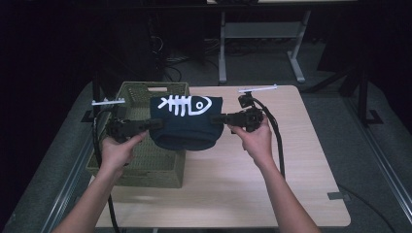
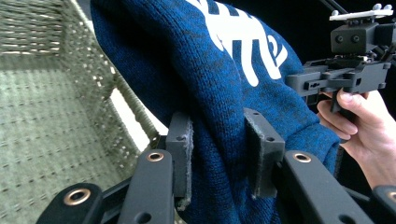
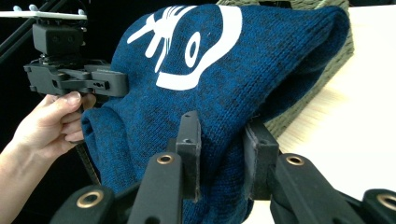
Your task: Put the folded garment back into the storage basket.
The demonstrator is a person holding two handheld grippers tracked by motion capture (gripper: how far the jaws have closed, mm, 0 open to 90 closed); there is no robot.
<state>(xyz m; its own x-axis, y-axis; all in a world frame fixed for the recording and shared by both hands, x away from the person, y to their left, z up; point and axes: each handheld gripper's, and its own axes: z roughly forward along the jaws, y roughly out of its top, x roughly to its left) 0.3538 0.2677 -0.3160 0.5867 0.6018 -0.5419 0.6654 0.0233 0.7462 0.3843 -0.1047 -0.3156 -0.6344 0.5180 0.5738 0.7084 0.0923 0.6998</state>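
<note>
The sweater [image 1: 187, 127] is dark blue knit, flecked with black, with a white fish-skeleton print. The basket [image 1: 145, 165] is olive-green weave. The tabletop [image 1: 291, 160] is pale wood grain. Both hand-held grippers are black.

Your sweater [image 1: 187, 127] hides basket's [image 1: 145, 167] right rim and part of its floor in high view. Fishbone print [image 2: 243, 39] cut off at top edge in left gripper view. Your forearms run off bottom edge. Room behind table [image 1: 291, 160] too dark to read.
</note>
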